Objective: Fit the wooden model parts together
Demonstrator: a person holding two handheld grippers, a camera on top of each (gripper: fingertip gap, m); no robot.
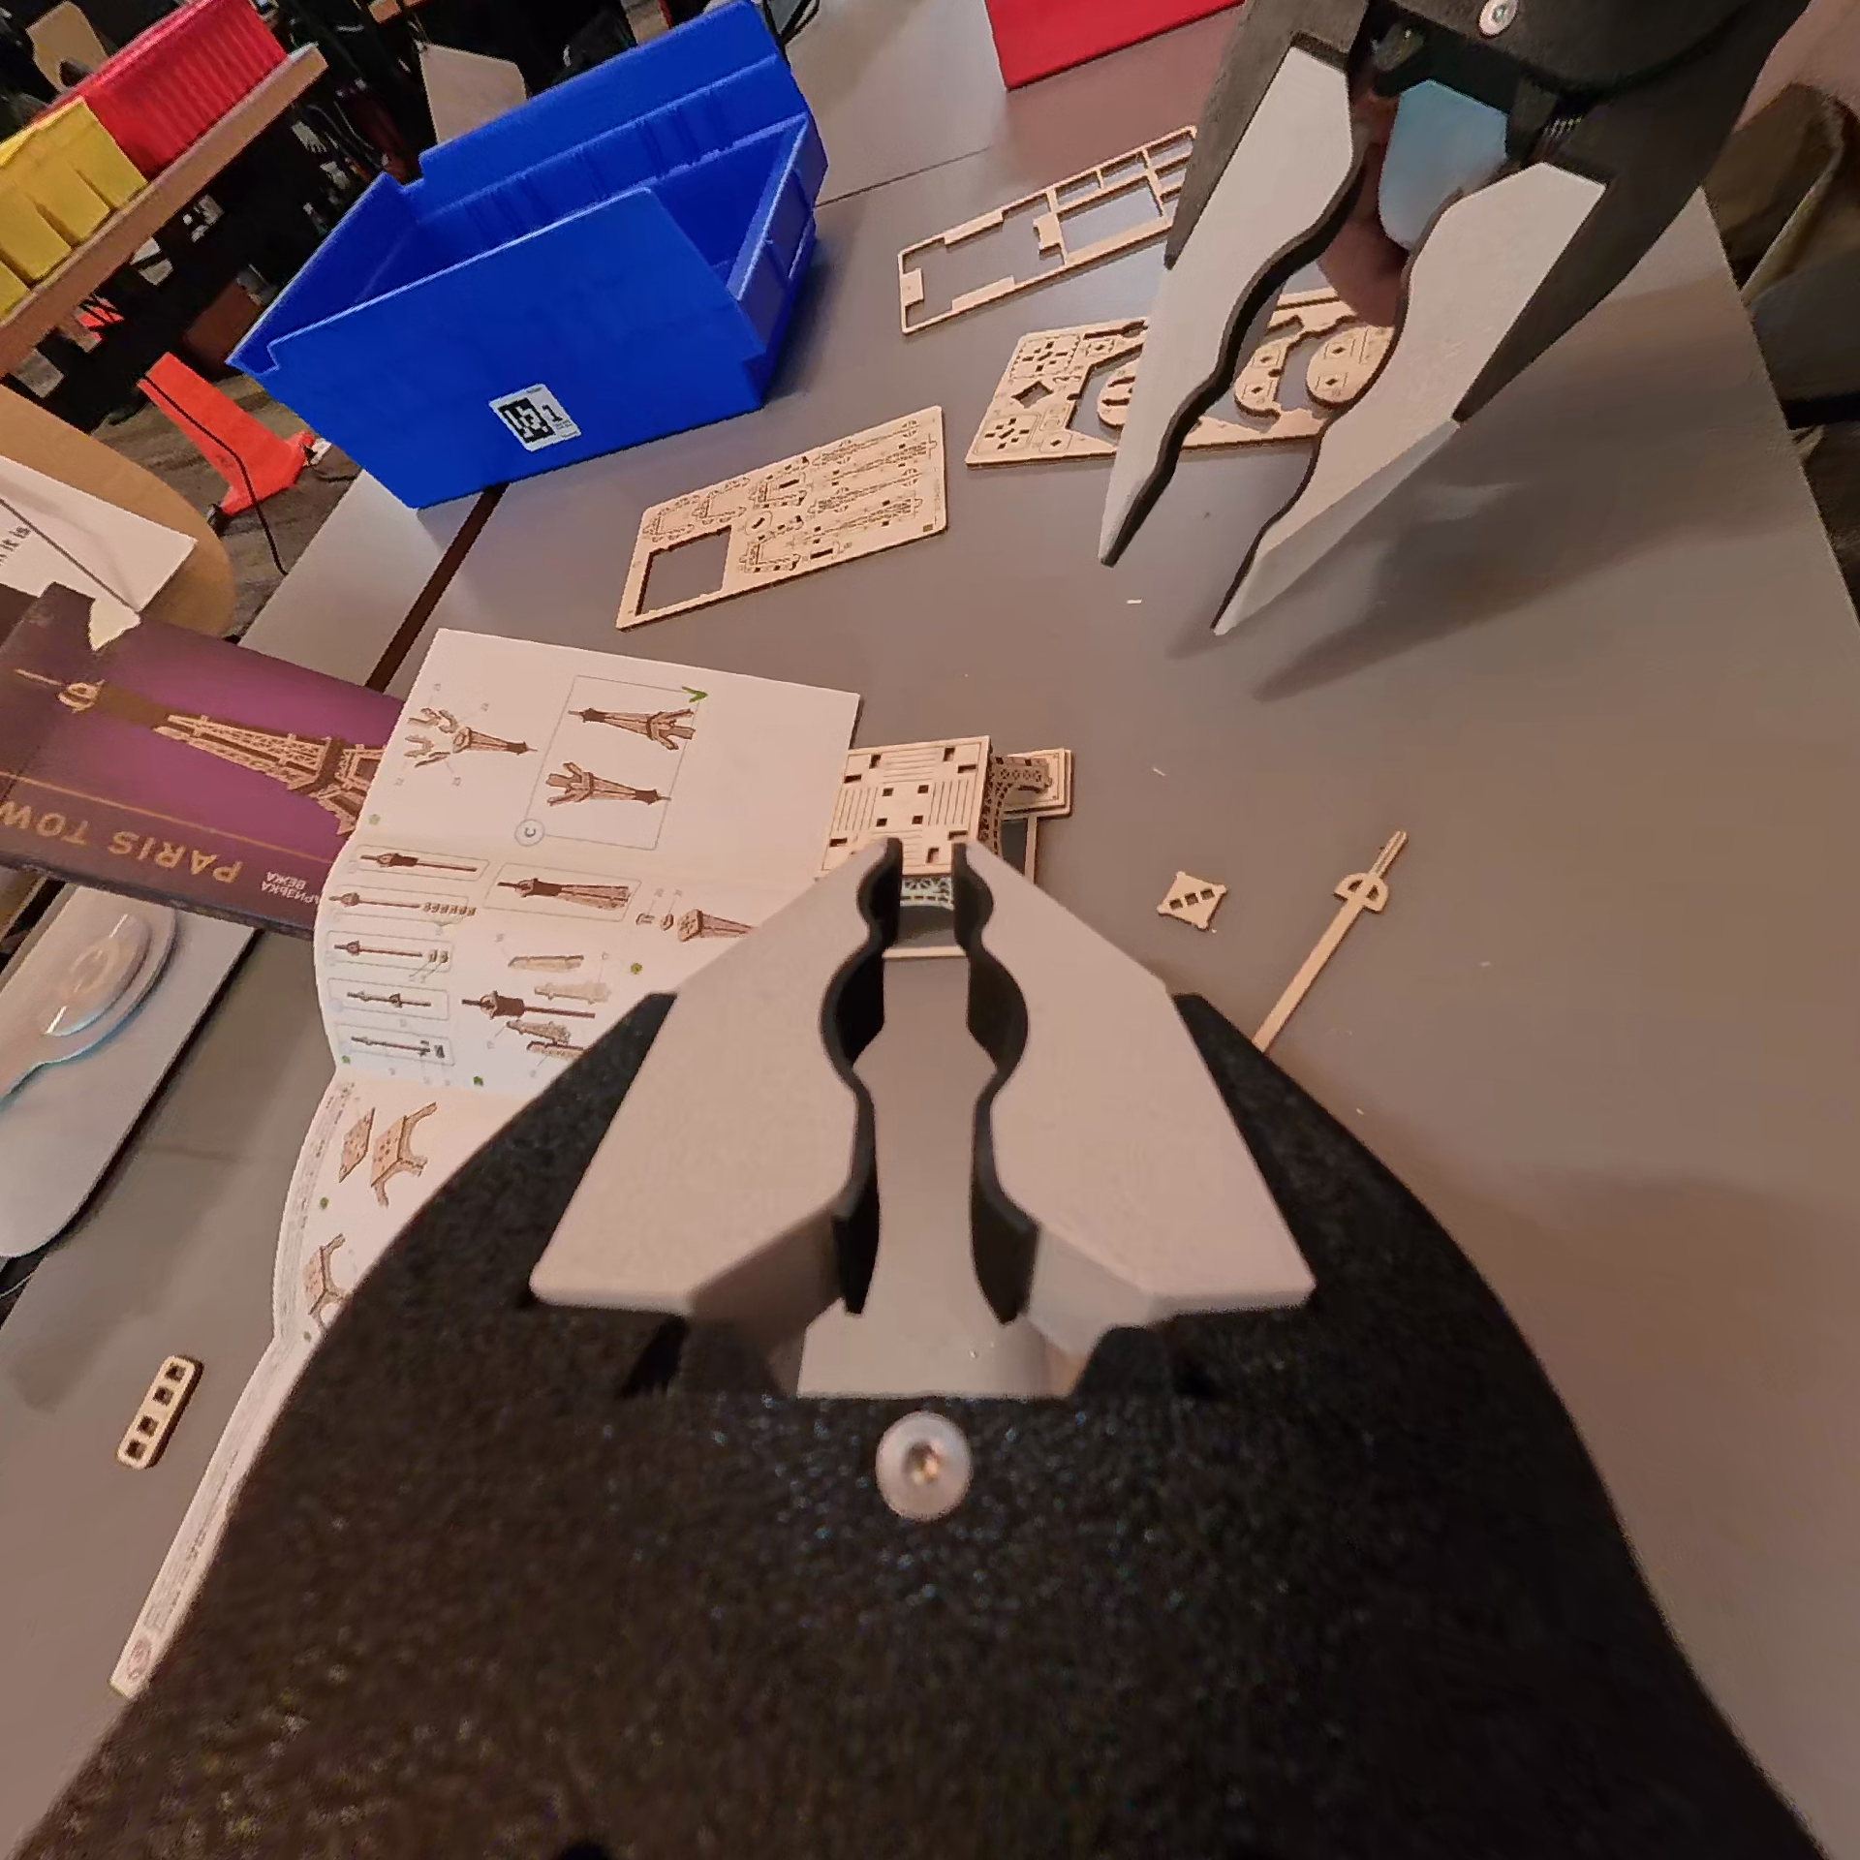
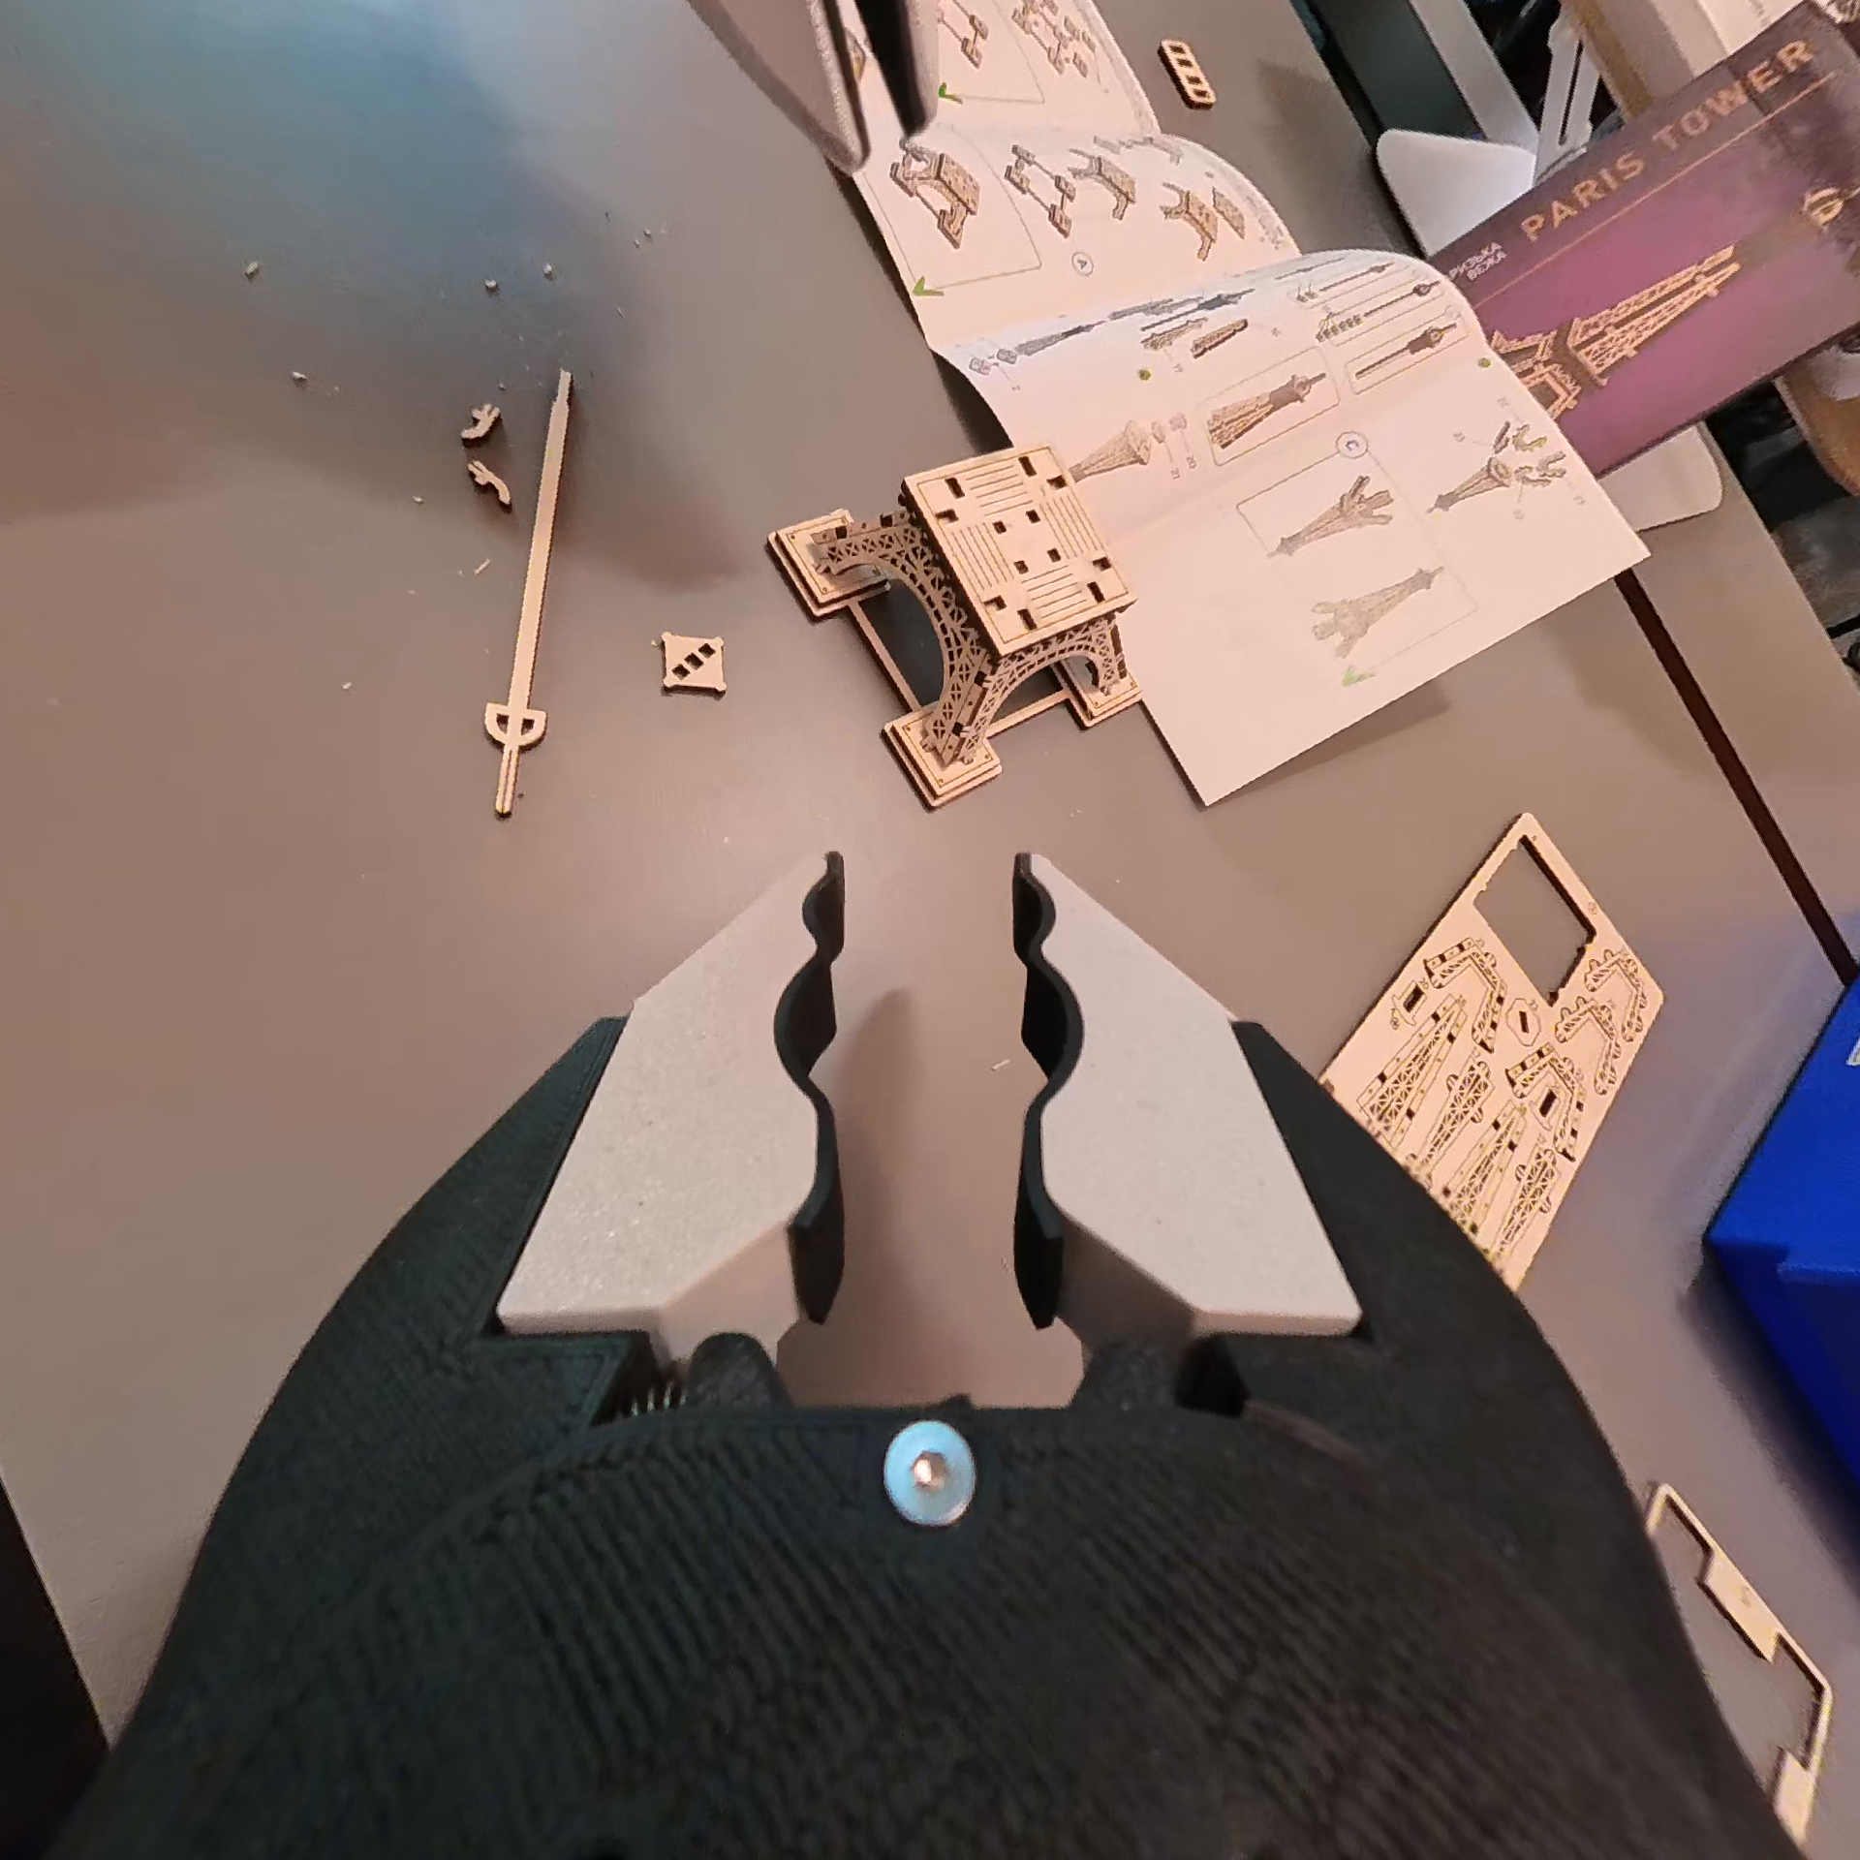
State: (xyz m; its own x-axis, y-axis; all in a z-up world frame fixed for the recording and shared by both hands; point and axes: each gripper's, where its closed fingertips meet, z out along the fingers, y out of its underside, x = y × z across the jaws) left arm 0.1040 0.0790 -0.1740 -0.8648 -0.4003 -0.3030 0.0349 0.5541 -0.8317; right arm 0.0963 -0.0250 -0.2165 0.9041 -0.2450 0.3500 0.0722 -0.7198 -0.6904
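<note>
Both of my grippers hover empty over the grey table (image 2: 302,906), left gripper (image 1: 928,856) nearly closed above the pale wooden lattice tower base (image 2: 966,614), right gripper (image 2: 928,866) parted

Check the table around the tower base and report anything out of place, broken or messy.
Small wood crumbs and two curly offcuts are scattered on the grey table beside the long spire piece: punch-out debris. The tower base stands upright, its far edge overlapping the instruction sheet. Nothing looks broken.
</note>
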